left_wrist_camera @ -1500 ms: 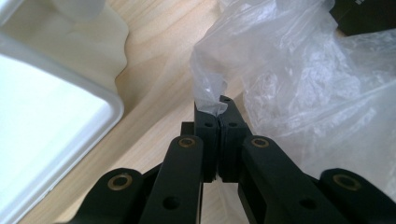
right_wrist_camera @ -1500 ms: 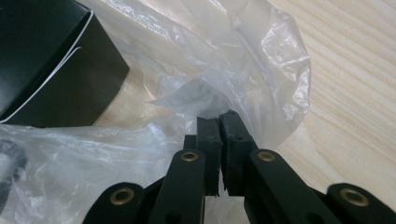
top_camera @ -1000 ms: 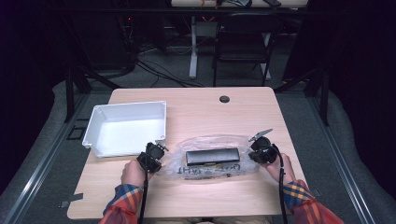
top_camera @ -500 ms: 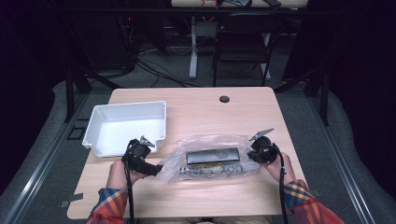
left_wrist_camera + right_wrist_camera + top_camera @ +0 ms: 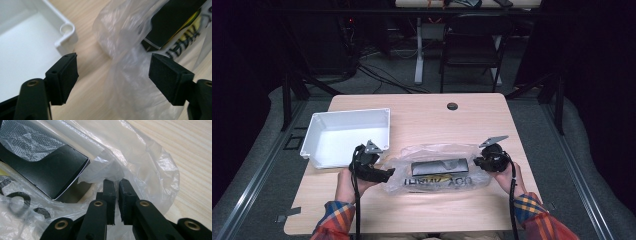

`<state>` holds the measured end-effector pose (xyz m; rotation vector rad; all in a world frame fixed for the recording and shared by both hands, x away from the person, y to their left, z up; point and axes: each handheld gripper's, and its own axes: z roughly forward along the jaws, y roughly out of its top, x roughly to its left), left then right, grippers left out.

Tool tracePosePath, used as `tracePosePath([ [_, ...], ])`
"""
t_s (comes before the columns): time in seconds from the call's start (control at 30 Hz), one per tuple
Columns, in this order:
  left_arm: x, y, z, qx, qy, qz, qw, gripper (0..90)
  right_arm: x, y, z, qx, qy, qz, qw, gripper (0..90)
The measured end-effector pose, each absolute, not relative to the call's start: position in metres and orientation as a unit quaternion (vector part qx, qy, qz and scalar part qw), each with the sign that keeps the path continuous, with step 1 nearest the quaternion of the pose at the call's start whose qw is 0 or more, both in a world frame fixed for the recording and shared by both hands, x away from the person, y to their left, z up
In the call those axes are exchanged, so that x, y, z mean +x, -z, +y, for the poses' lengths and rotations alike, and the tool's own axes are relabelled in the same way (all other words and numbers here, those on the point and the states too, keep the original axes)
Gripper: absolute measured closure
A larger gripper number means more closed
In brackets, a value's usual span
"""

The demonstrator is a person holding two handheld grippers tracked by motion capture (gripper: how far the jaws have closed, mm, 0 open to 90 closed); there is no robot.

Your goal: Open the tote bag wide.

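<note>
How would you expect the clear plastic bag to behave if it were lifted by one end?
The clear plastic bag looks thin and crinkled, so it would probably sag. The black box inside might slide toward the low end. The film may also slip between pads.

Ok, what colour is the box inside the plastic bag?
Black box, clearest in the right gripper view.
</note>
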<state>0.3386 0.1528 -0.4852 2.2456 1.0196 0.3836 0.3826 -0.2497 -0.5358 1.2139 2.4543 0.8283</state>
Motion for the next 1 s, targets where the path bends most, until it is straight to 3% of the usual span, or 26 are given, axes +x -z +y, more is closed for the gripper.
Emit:
tracePosePath([
  [0.17, 0.342, 0.467, 0.134, 0.867, -0.153, 0.339, 0.332, 23.9, 0.383, 0.535, -0.25, 0.418, -0.284, 0.852, 0.139, 85.4],
  [0.43, 0.368, 0.509, 0.094, 0.899, -0.18, 0.336, 0.216, 79.2, 0.392, 0.54, -0.251, 0.426, -0.286, 0.846, 0.142, 87.1],
  [0.5, 0.373, 0.514, 0.09, 0.885, -0.215, 0.357, 0.209, 85.4, 0.394, 0.541, -0.25, 0.429, -0.287, 0.844, 0.146, 87.1],
  [0.7, 0.382, 0.525, 0.077, 0.871, -0.292, 0.365, 0.152, 87.5, 0.397, 0.541, -0.255, 0.439, -0.29, 0.836, 0.156, 87.3],
  [1.0, 0.379, 0.546, 0.06, 0.903, -0.262, 0.332, 0.079, 85.2, 0.399, 0.548, -0.256, 0.439, -0.243, 0.853, 0.145, 87.1],
])
